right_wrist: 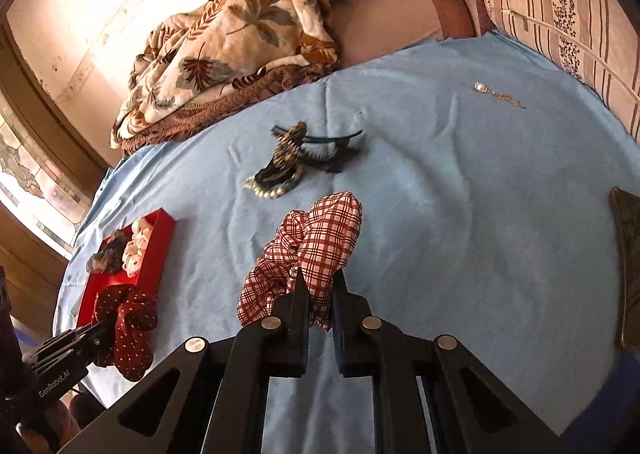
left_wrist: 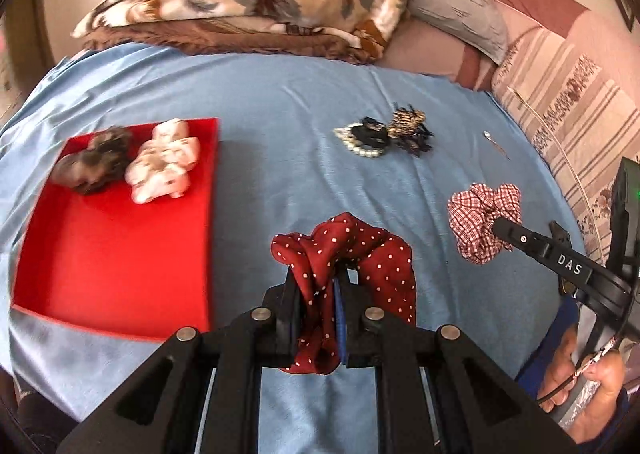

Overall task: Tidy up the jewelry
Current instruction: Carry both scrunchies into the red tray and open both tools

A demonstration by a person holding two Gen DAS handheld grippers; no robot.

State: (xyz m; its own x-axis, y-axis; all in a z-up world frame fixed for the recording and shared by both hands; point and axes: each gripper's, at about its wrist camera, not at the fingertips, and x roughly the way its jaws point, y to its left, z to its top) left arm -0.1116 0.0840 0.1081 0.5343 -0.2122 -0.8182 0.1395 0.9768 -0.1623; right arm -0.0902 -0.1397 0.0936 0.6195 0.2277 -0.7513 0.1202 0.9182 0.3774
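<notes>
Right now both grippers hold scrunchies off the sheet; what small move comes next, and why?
Probably carry the left gripper with its polka-dot scrunchie left over the red tray and release. Two scrunchies already sit at the tray's far end, its near part is bare, and this gripper is nearer than the right gripper with the plaid scrunchie.

Both hand-held grippers were matte black linkages with triangular cut-outs, joined by round silver pivot pins. The left gripper (left_wrist: pixel 316 278) had a blue pad strip inside one finger and carried white "GenRobot.AI" lettering; the right gripper (right_wrist: pixel 318 282) bore white "DAS" lettering beside a green indicator light.
</notes>
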